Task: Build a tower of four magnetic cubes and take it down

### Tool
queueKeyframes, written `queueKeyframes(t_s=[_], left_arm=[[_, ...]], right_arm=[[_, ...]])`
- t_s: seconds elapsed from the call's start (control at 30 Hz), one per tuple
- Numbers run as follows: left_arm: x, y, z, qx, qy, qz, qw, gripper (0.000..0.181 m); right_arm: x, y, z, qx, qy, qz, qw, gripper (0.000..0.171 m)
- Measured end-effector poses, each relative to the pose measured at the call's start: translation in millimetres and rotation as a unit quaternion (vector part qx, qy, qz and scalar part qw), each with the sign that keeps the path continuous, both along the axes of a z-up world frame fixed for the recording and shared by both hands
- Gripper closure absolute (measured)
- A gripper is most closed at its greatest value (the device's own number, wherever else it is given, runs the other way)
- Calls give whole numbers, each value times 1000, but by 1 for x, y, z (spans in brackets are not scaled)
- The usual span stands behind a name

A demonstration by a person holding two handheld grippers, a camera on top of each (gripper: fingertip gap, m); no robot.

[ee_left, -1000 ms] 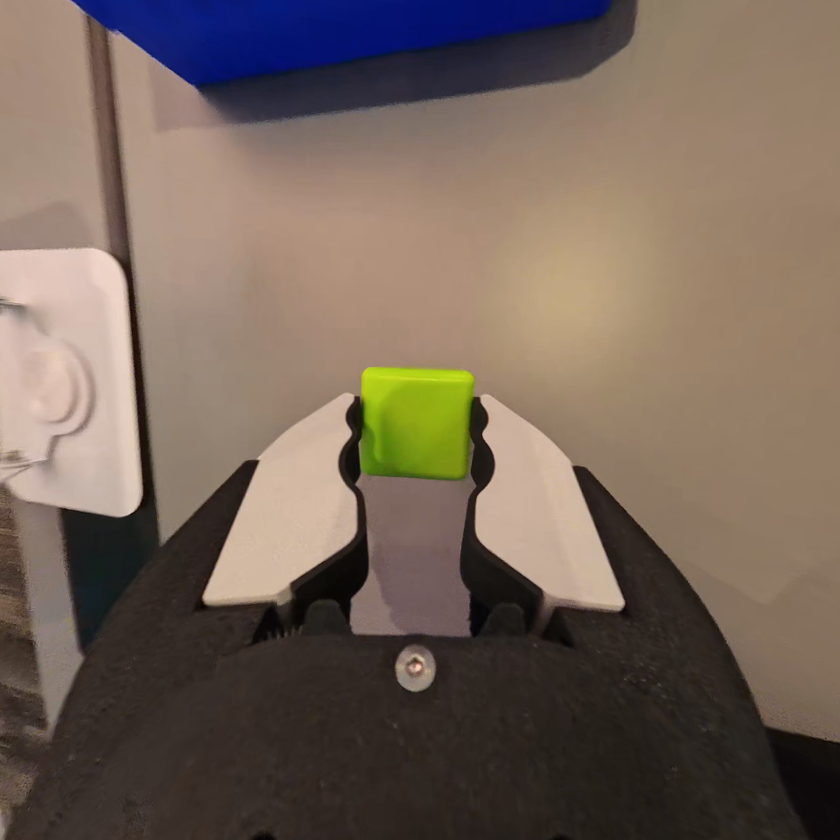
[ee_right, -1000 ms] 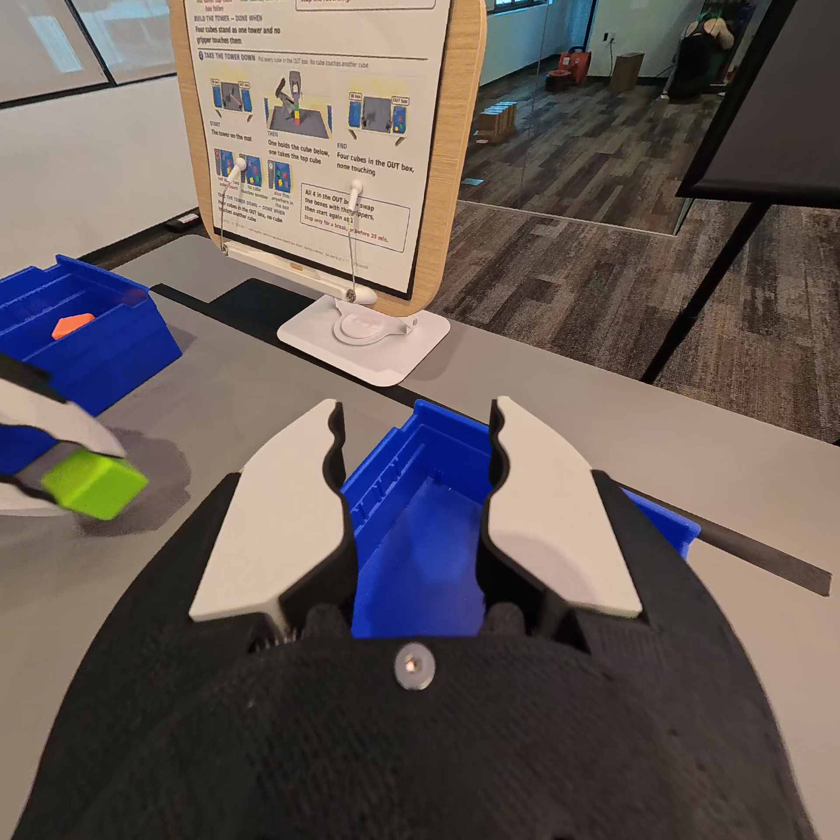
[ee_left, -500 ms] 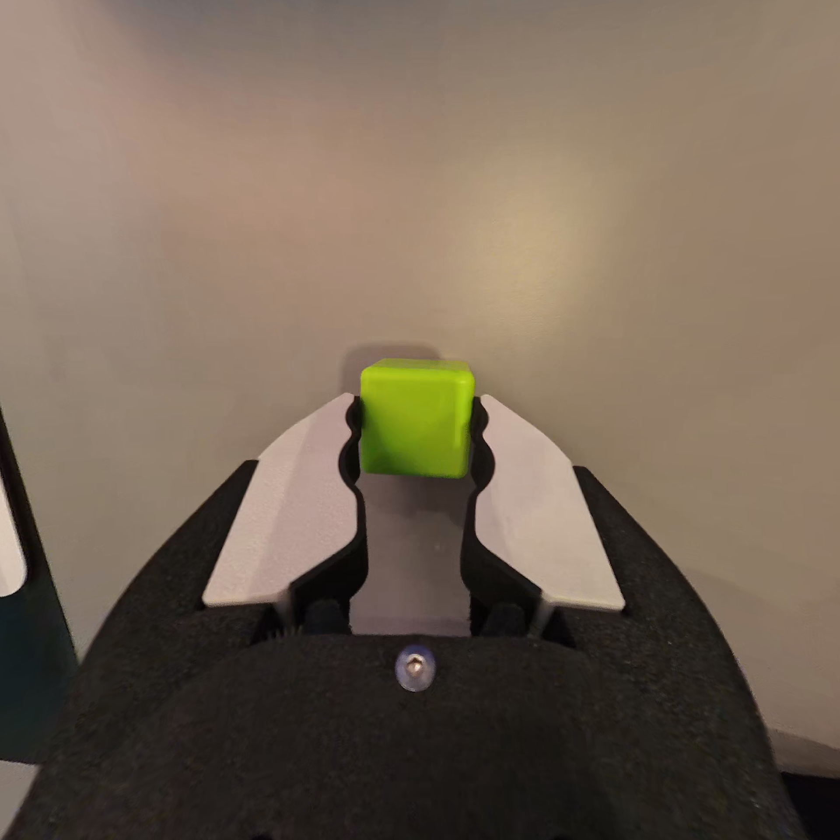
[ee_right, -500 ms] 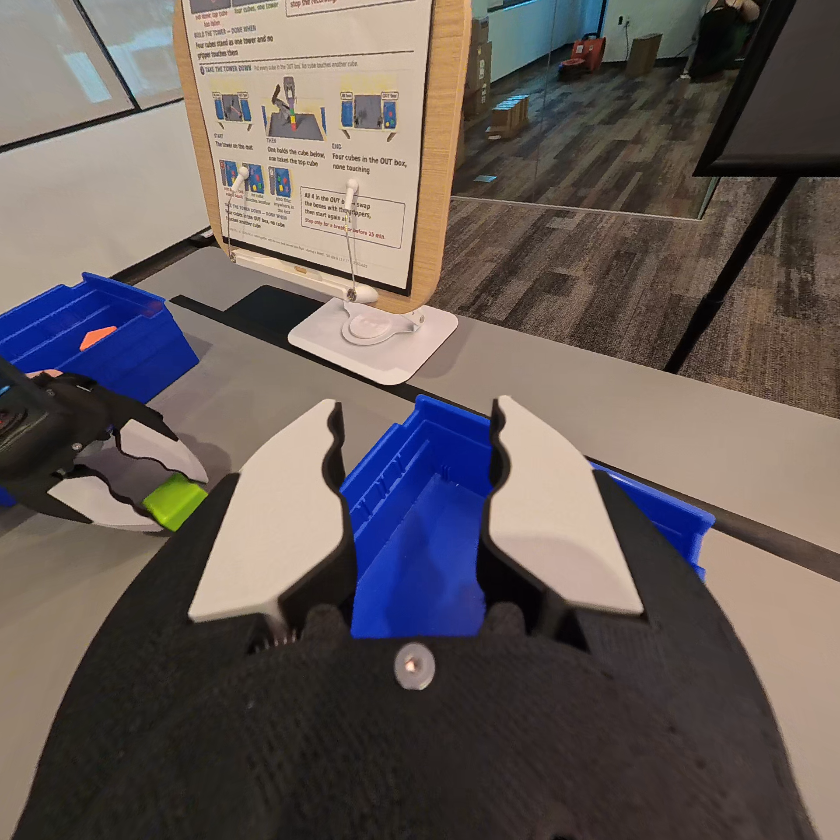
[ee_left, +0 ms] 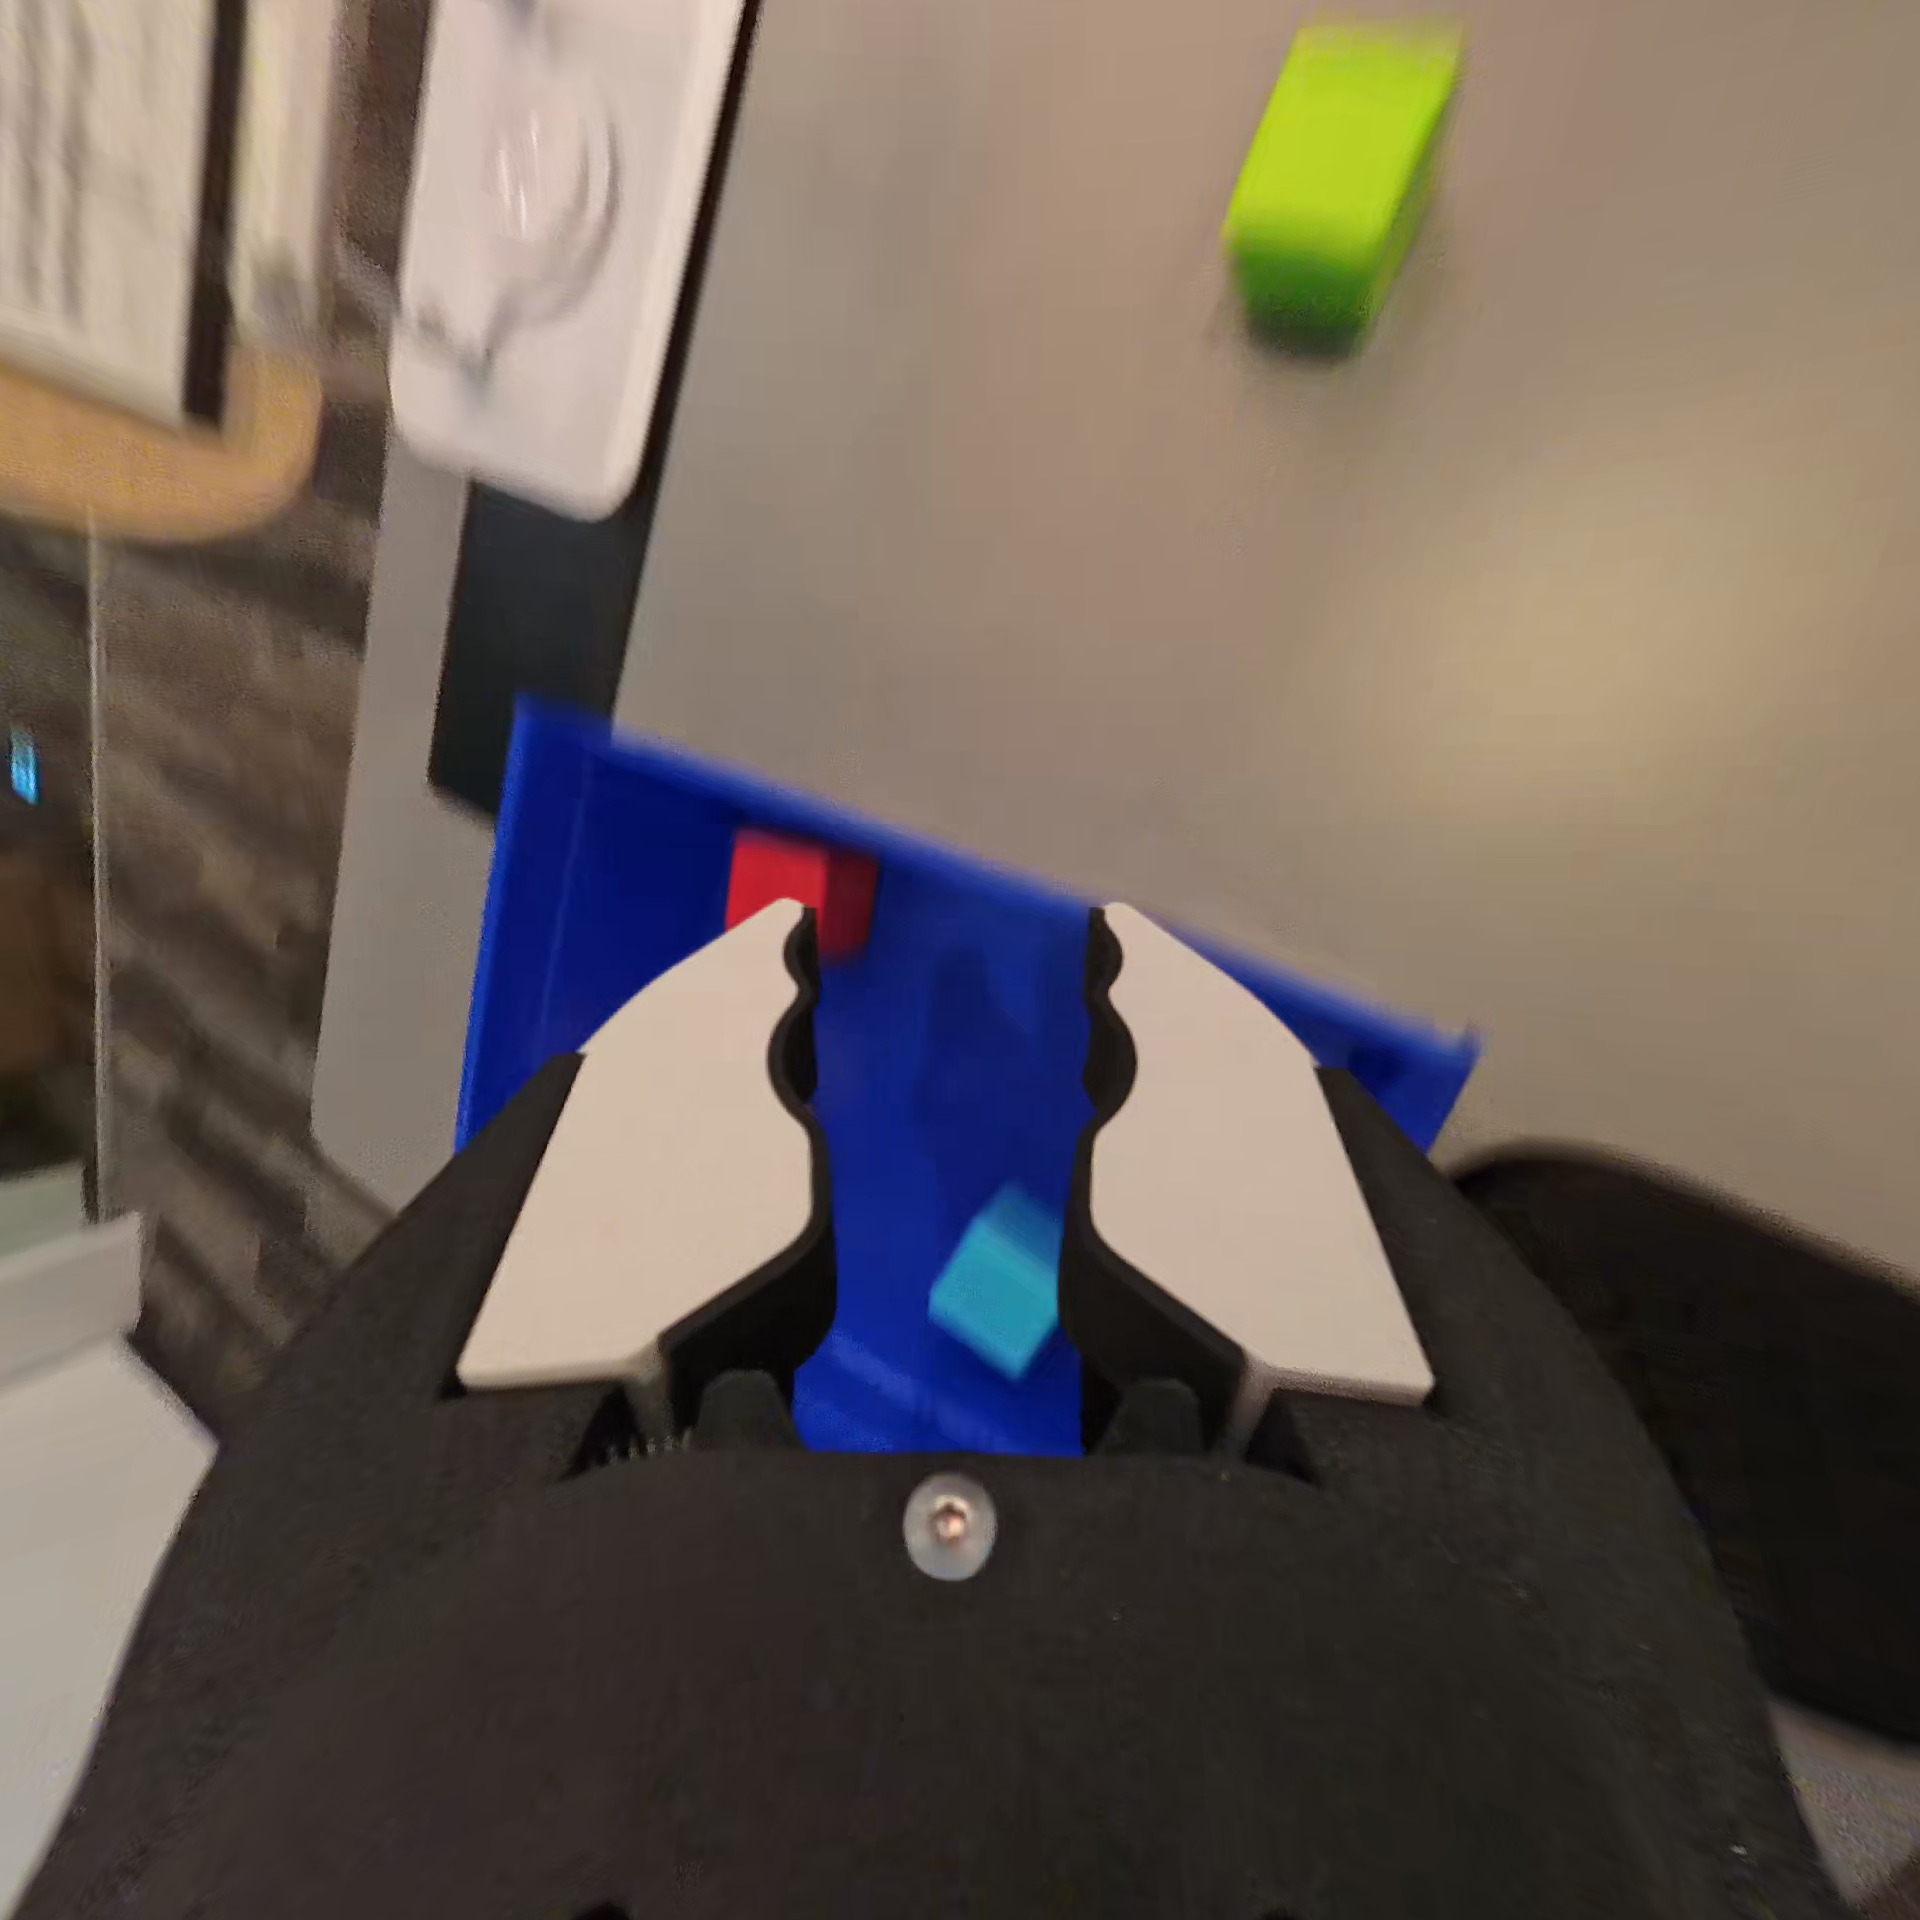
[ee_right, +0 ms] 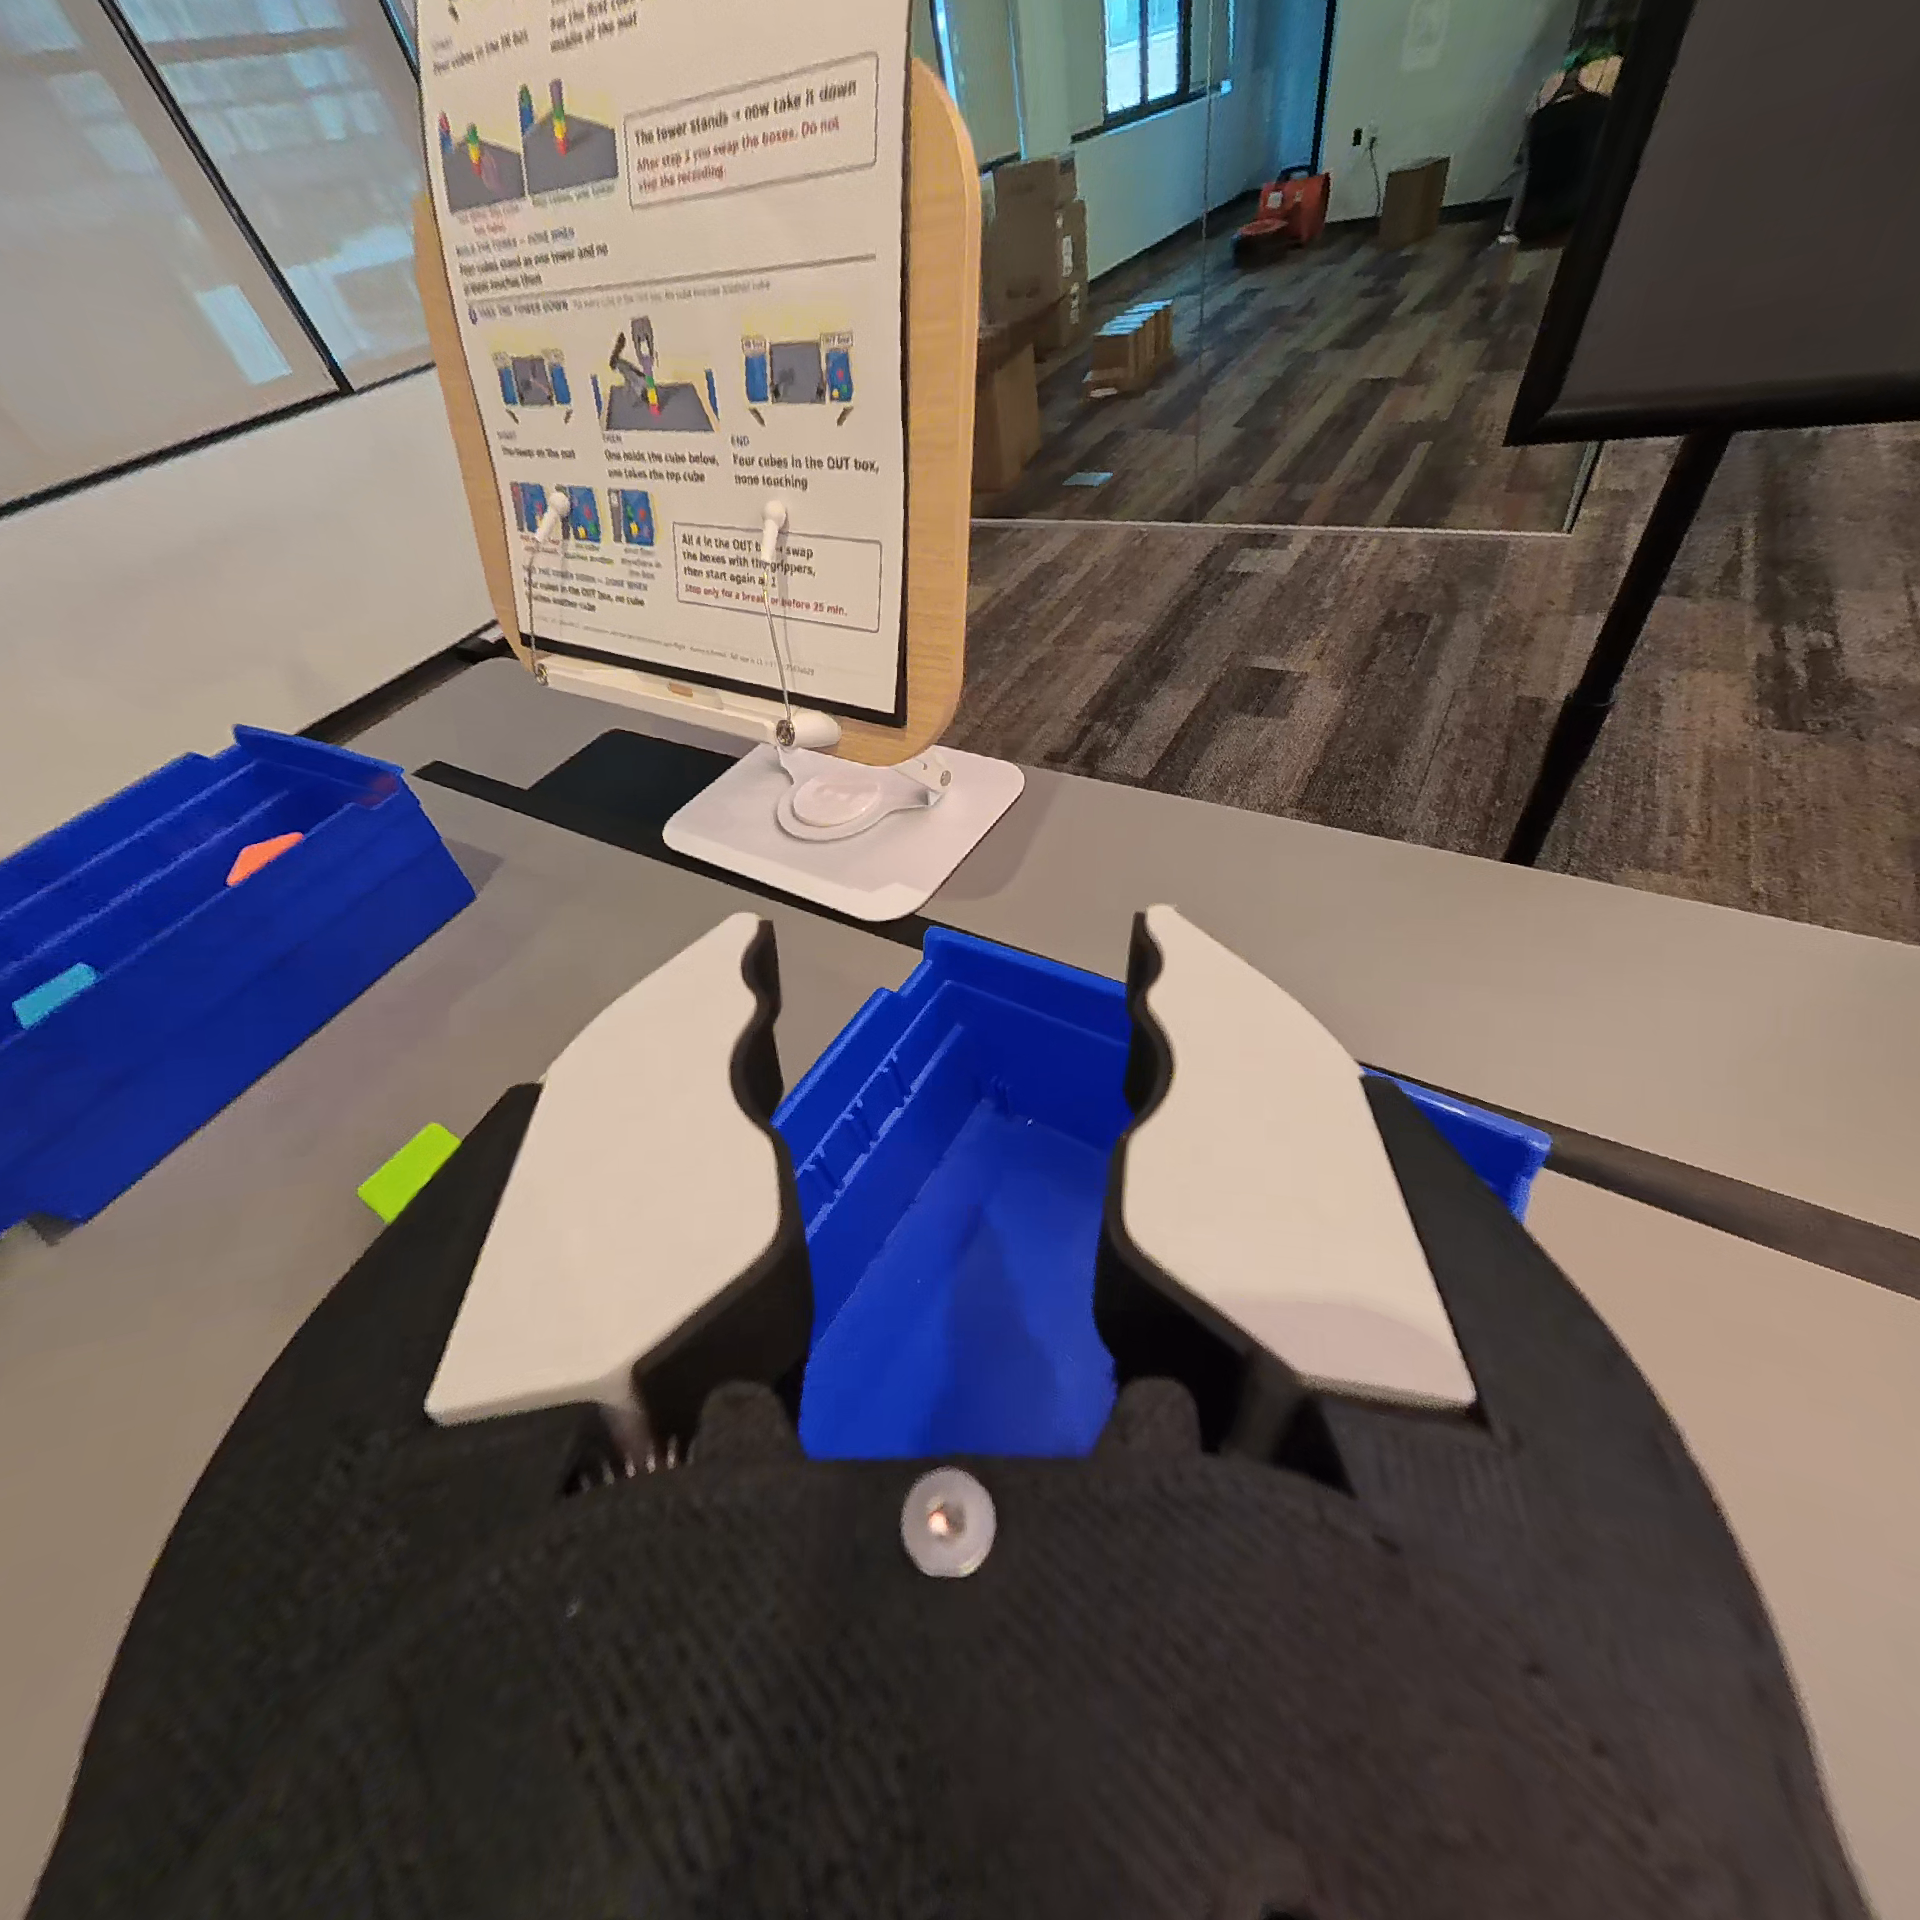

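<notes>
A lime-green cube (ee_left: 1340,177) stands alone on the grey mat (ee_left: 1143,520); it also shows in the right wrist view (ee_right: 408,1169), partly hidden by my right gripper's body. My left gripper (ee_left: 945,920) is open and empty, above a blue bin (ee_left: 582,883). That bin holds a red cube (ee_left: 800,883) at its far wall and a light-blue cube (ee_left: 997,1294) nearer. The same bin (ee_right: 260,966) lies to the left in the right wrist view, with the red cube (ee_right: 265,857) and the light-blue cube (ee_right: 52,992). My right gripper (ee_right: 951,920) is open and empty above a second blue bin (ee_right: 862,1091) with nothing in it.
A wooden instruction board (ee_right: 935,416) on a white base (ee_right: 852,831) stands at the table's far edge, between the two bins. A black strip (ee_right: 1714,1205) runs along the mat's far side. A dark rounded shape (ee_left: 1714,1403) sits at the right of the left wrist view. The gap from one gripper's tips to the other's is roughly 50 cm.
My left gripper has let go of the green cube, which now stands on the mat. It has opened and swung away to above the left bin. The right gripper has barely moved.
</notes>
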State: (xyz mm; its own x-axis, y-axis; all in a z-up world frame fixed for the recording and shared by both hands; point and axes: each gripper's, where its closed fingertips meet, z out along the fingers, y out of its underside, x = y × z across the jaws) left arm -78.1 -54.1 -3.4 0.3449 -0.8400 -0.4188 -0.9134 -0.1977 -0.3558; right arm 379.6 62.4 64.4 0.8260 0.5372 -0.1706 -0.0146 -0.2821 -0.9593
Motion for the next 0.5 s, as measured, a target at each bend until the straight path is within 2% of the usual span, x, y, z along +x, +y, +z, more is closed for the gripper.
queueKeyframes(t_s=[0.07, 0.2, 0.5], left_arm=[[-49, -14, -17, -43, 45, 28, 998, 136], [-123, -30, -57, -86, 151, 65, 983, 130], [-146, -32, -113, -143, 167, 52, 974, 126]], right_arm=[[1, -2, 3, 3, 14, 3, 1000, 106], [-3, -2, 2, -1, 19, 12, 1000, 106], [-12, 1, -7, -13, 9, 19, 1000, 105]])
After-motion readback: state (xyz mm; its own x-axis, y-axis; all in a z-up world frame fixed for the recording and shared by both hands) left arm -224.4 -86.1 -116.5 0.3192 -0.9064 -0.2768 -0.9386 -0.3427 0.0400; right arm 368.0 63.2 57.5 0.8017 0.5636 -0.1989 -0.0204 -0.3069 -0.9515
